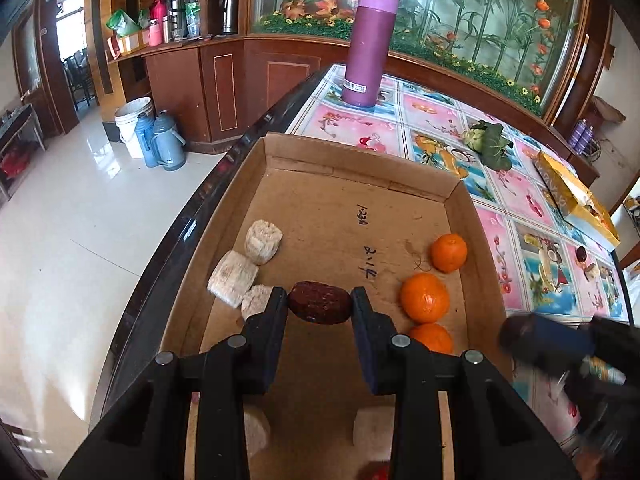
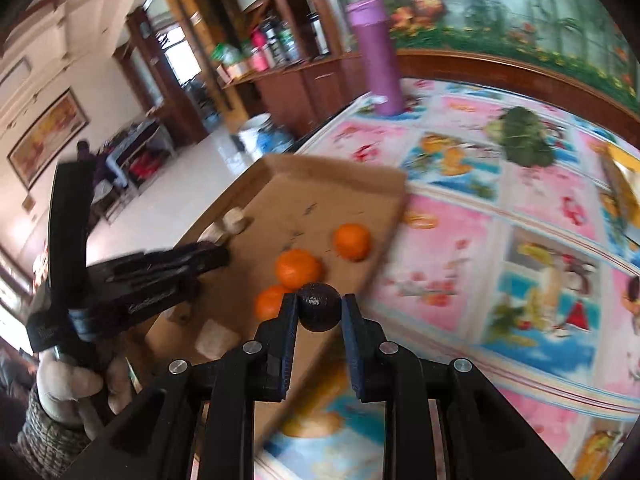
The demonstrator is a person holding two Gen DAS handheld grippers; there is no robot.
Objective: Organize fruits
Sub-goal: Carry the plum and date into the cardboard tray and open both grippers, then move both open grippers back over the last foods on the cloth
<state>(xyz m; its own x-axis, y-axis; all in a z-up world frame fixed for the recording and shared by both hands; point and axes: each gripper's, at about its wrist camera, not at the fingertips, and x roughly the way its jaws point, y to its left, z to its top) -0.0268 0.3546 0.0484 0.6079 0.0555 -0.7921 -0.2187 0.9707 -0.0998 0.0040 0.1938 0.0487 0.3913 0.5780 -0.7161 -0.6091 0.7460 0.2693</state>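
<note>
Above the cardboard tray (image 1: 360, 168), where three oranges (image 1: 425, 295) lie, a wrinkled dark-red date (image 1: 320, 303) is clamped by the left hand-held gripper (image 1: 320, 300); a round dark fruit (image 2: 319, 307) is pinched by the right hand-held gripper (image 2: 319, 312).

- Left gripper (image 1: 319, 300): matte black plastic, two flat fingers lined with dark blue pads (image 1: 362, 320), round silver pivot pins on its linkage arms.
- Right gripper (image 2: 319, 309): same black build, ridged blue pads, silver pins.
- Hand (image 2: 70, 388) on the left gripper's handle, with a woven, knit-textured sleeve (image 2: 44, 436).
</note>
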